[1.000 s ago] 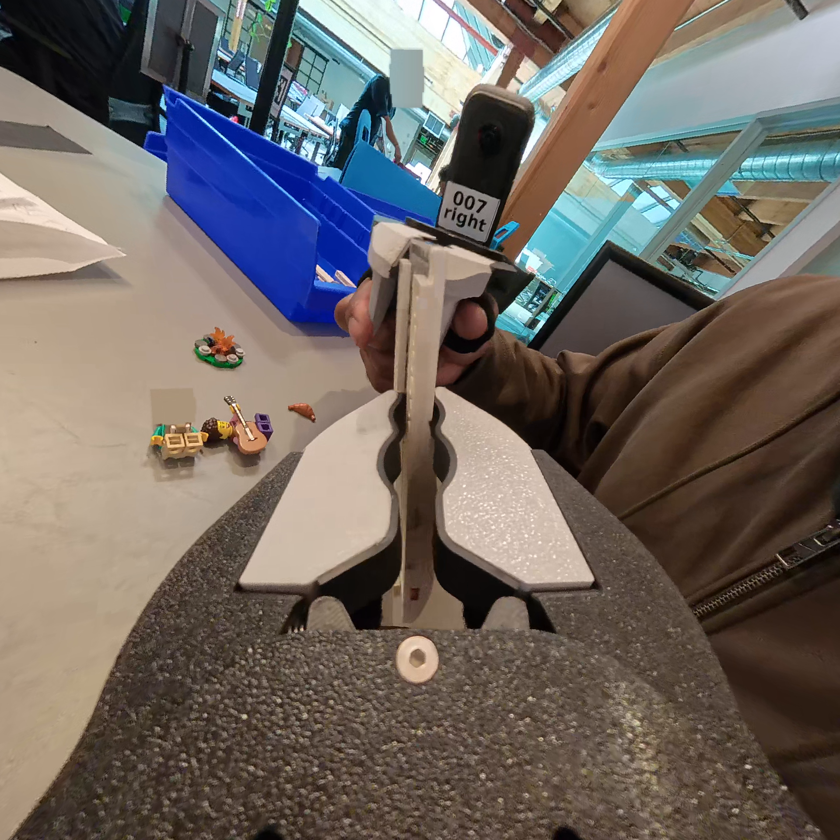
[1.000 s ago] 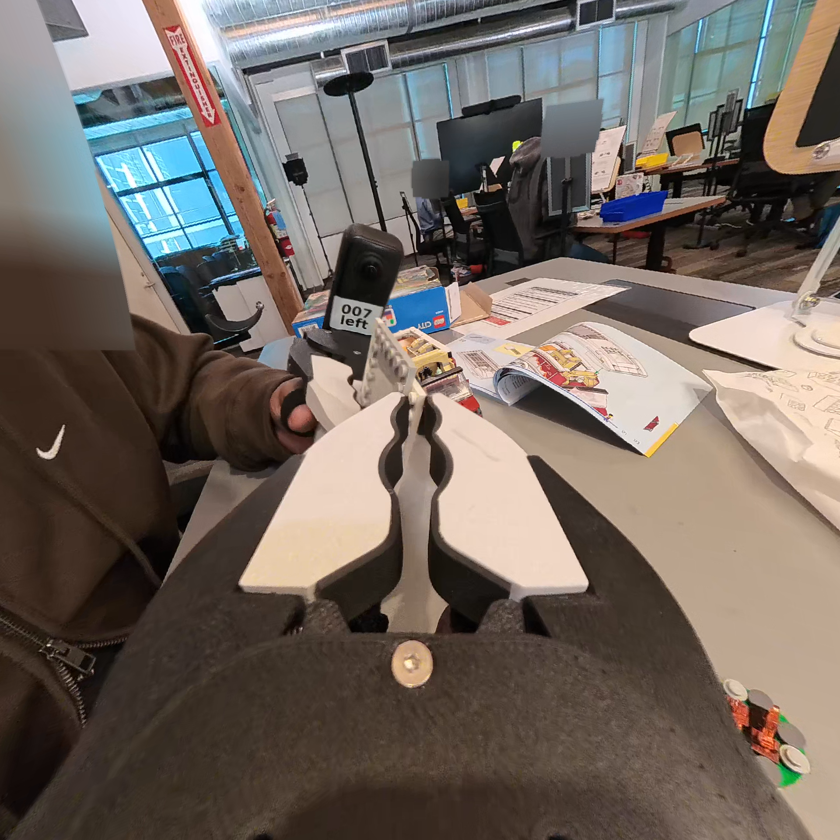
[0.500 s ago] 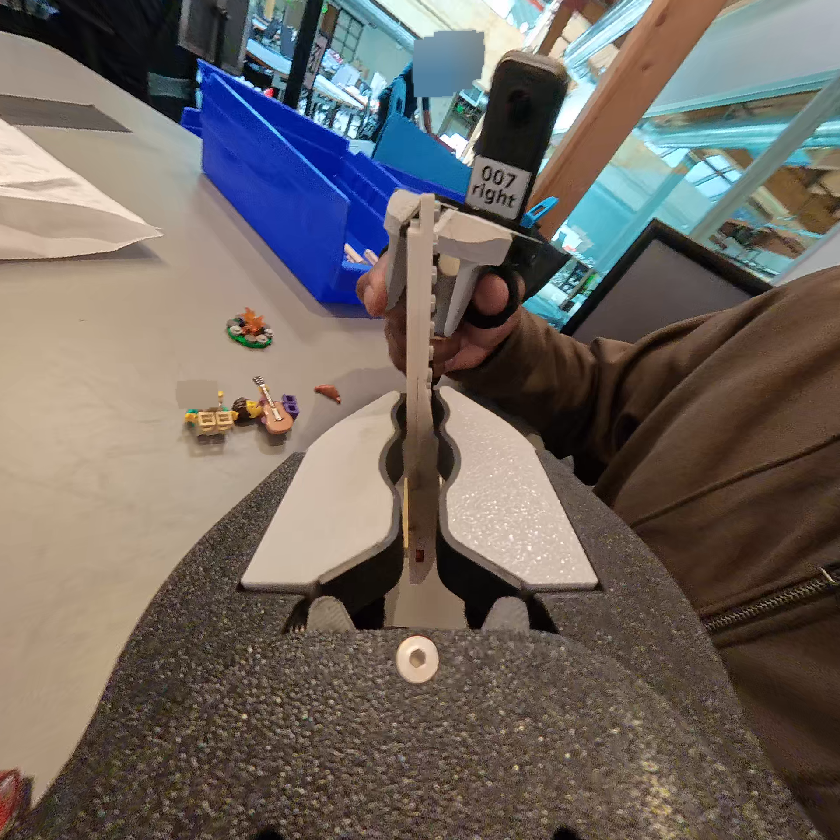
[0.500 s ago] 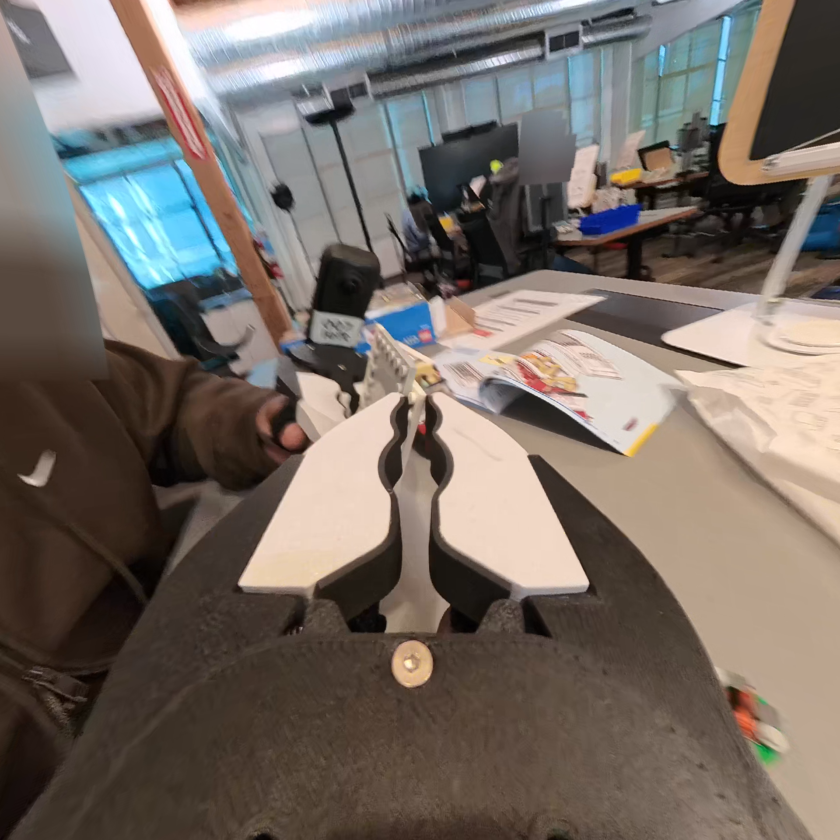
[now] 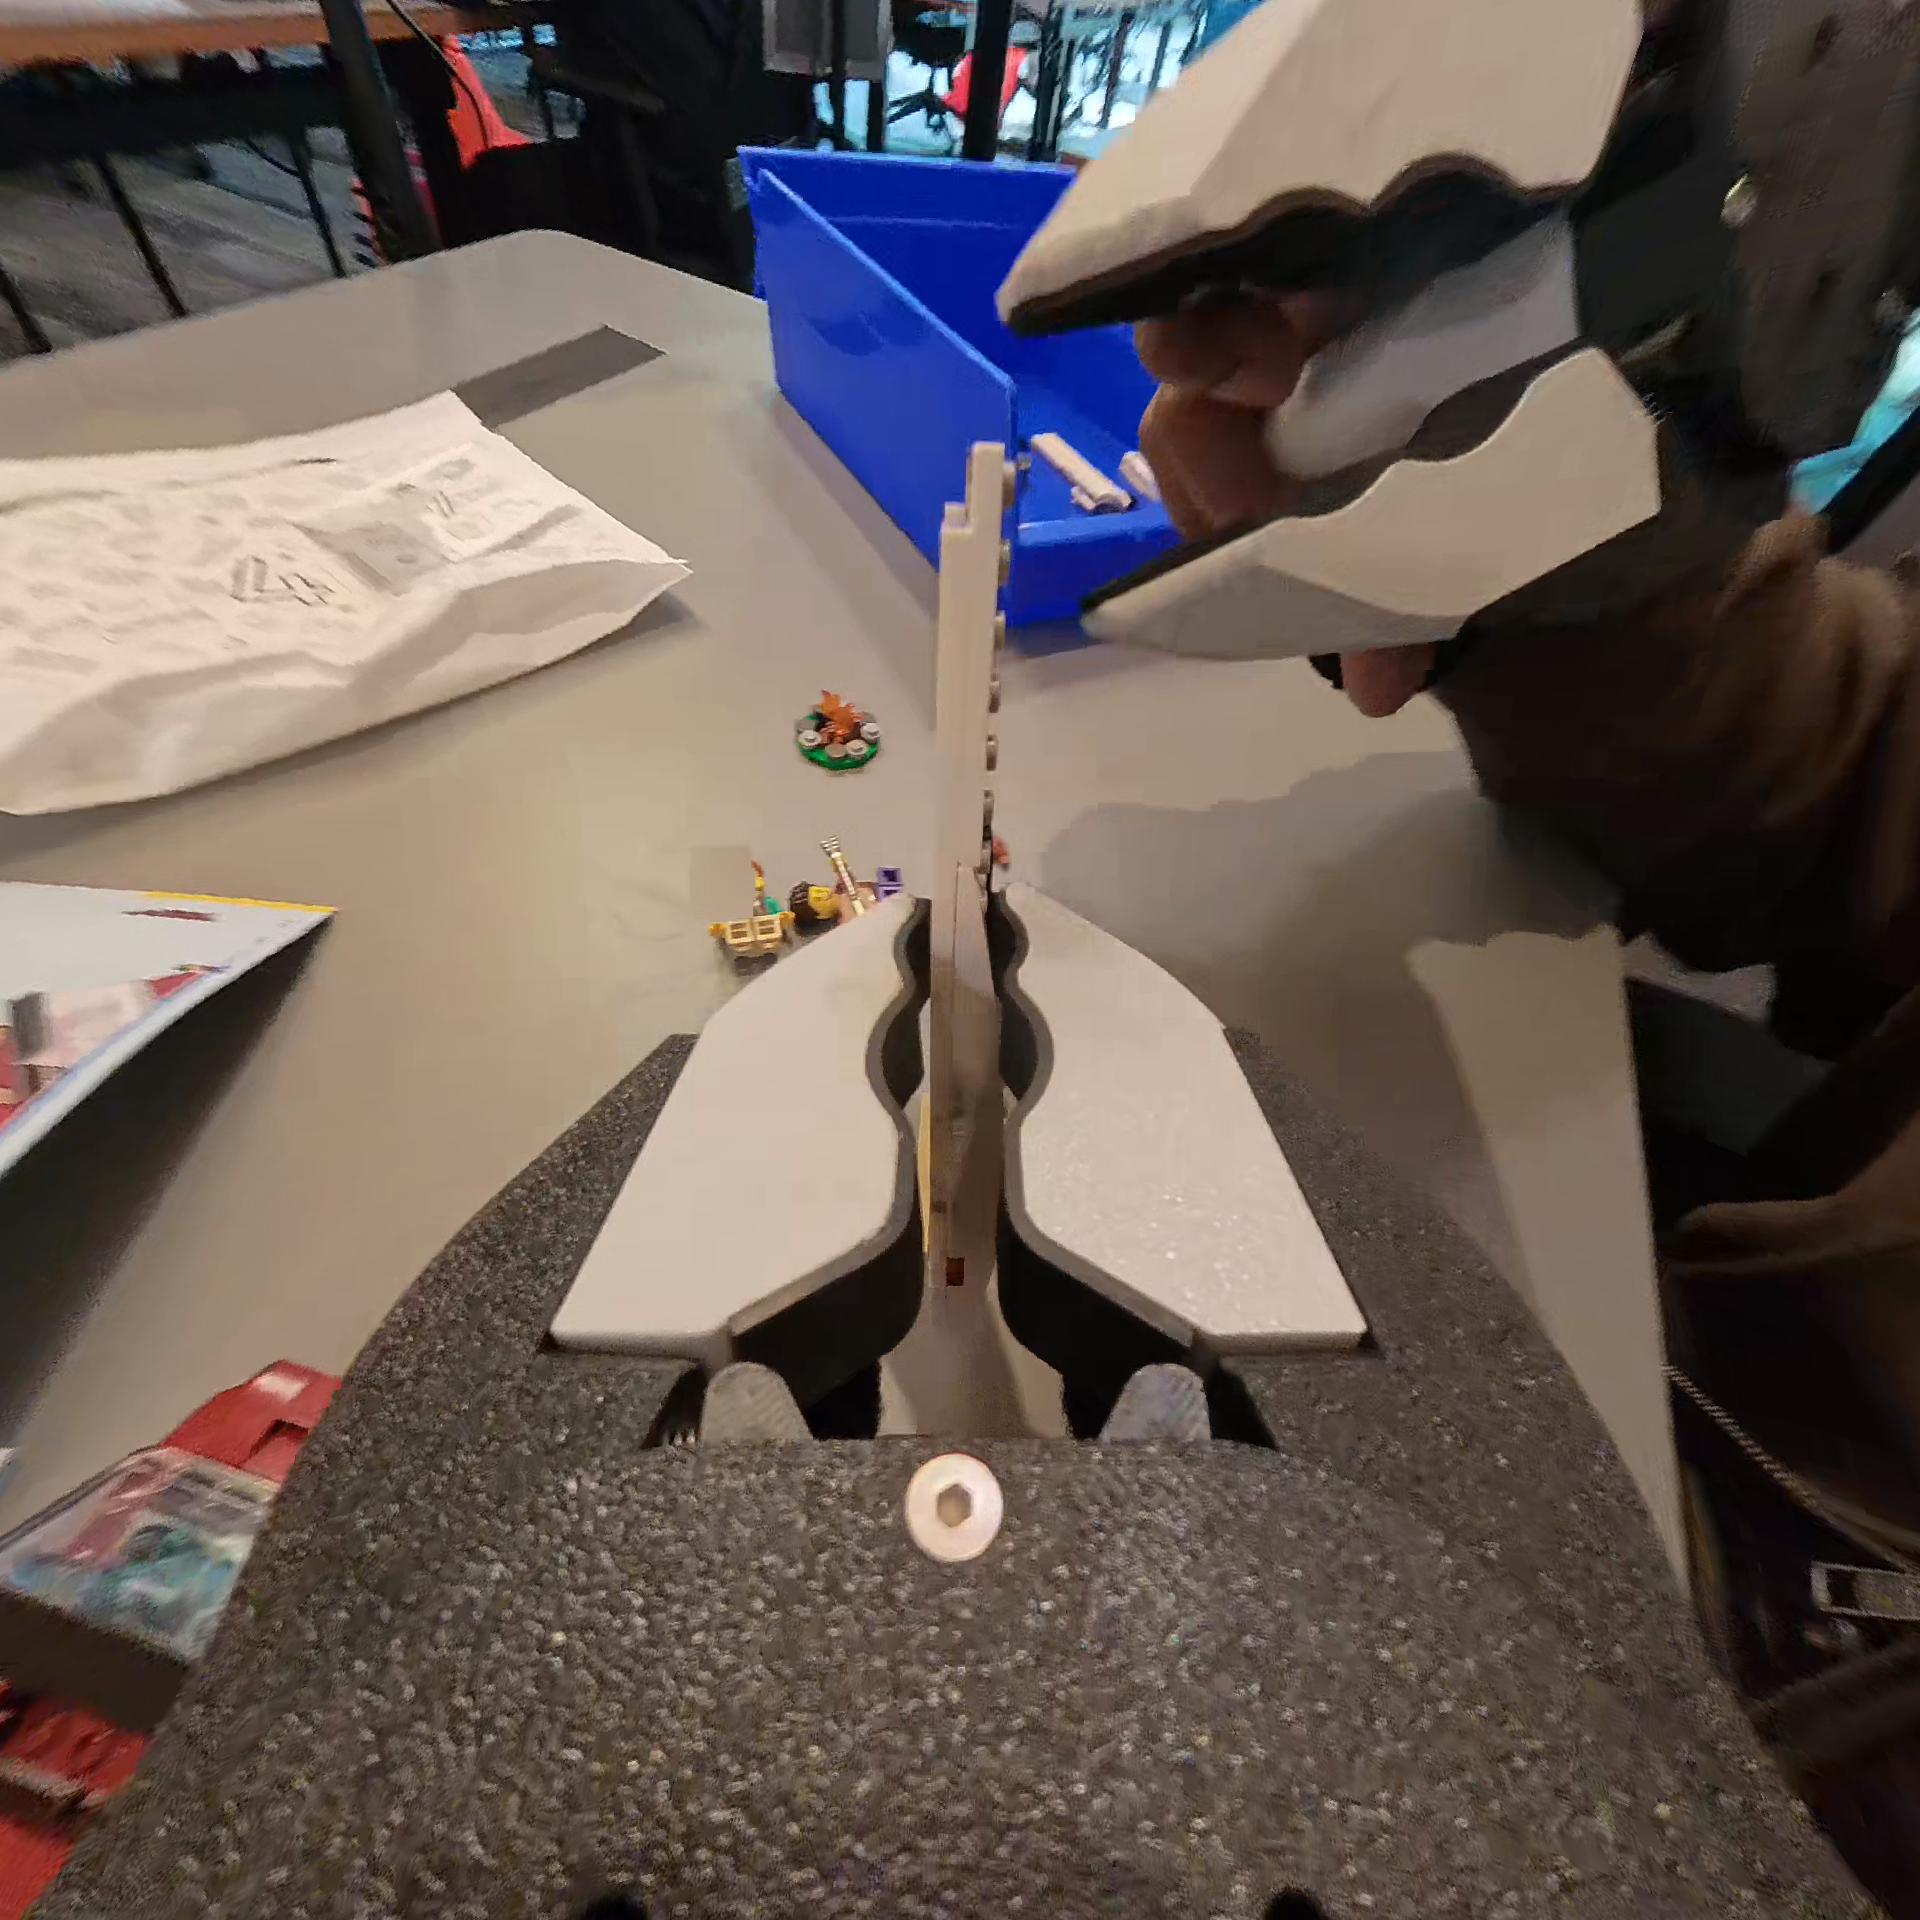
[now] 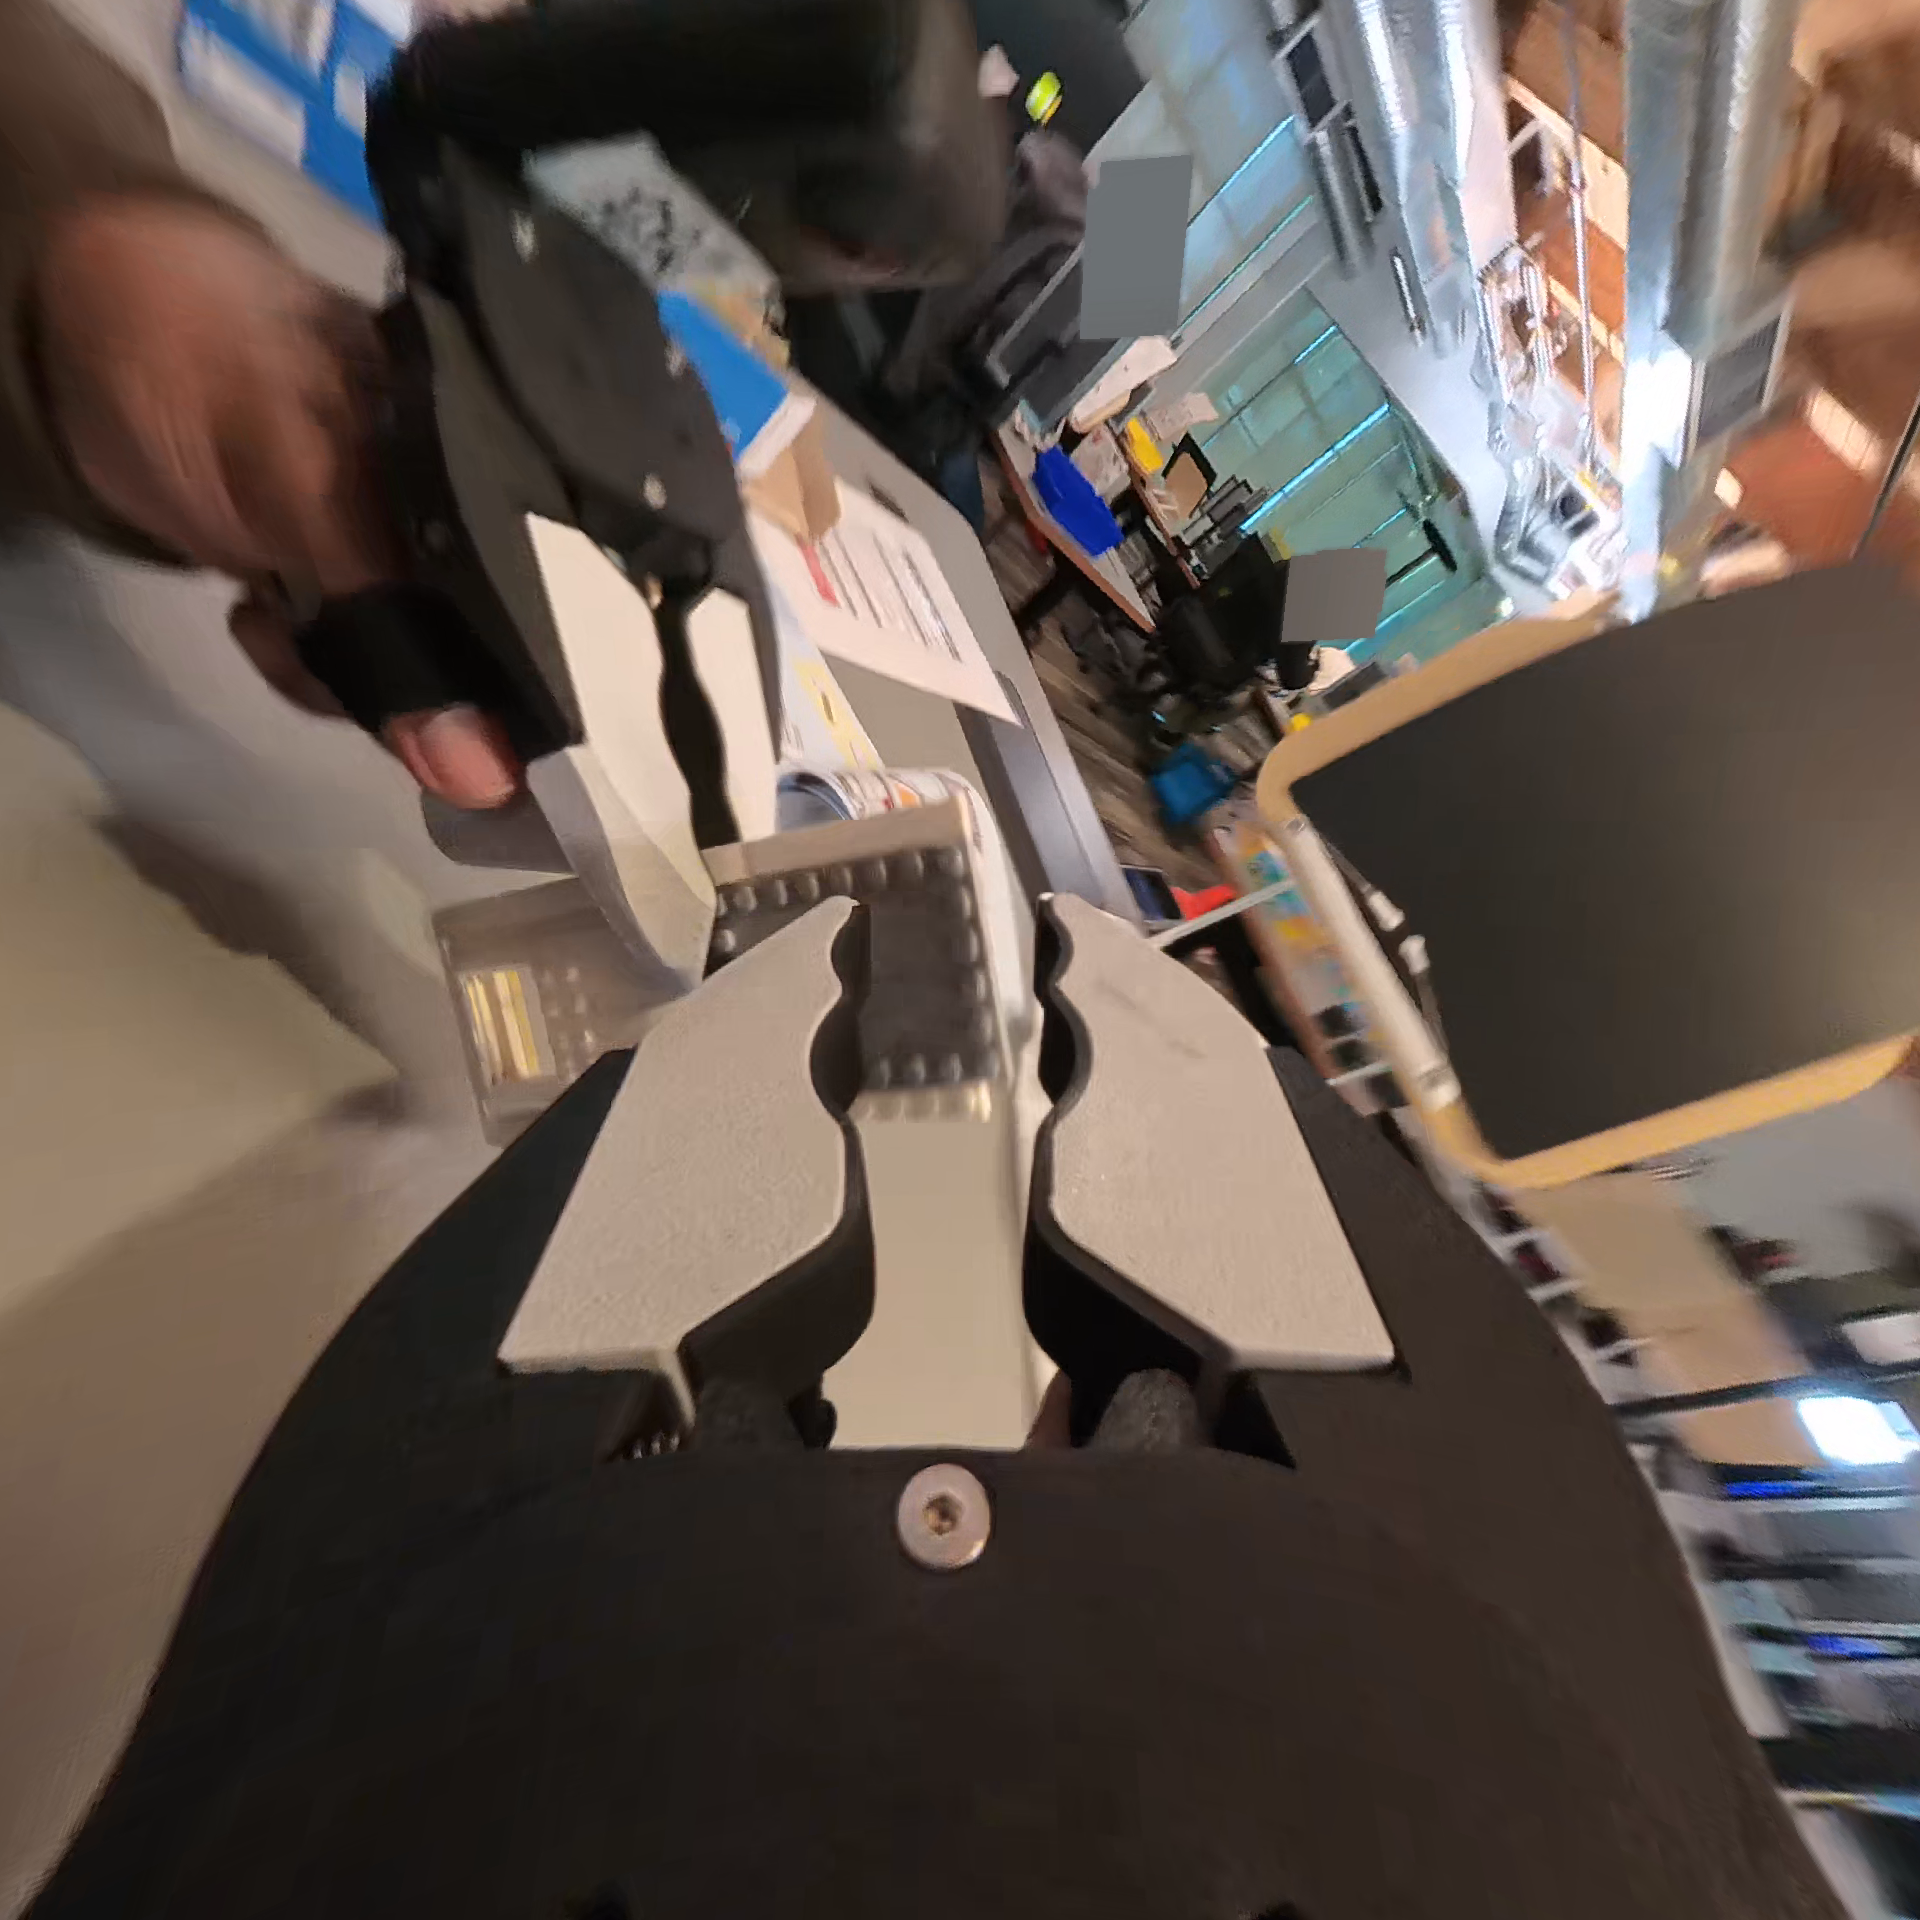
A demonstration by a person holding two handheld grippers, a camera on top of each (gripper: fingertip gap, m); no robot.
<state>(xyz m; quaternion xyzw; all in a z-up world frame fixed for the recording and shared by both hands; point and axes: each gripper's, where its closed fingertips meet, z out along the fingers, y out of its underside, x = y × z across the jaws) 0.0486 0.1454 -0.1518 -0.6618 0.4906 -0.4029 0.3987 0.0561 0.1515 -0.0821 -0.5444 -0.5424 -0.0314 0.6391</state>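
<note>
Pinching a grey studded plate (image 5: 971,665) edge-on, your L gripper (image 5: 961,935) holds it w/ long axis pointing away over the table (image 5: 520,935); R gripper (image 6: 945,935) fingers spread, off it.

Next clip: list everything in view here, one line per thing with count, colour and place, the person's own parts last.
Studded plate: one, light grey, upright, clamped in left gripper.
Bin: one, blue, far table.
Campfire piece: one, green and orange, mid table.
Small toy figures: cluster, mixed colours, near left fingers.
Paper bag: one, white, left.
Booklet: one, printed, left edge.
Table: one, grey.
Left gripper: shut on plate.
Right gripper: open beside plate.
Hand: one, behind right gripper.
</note>
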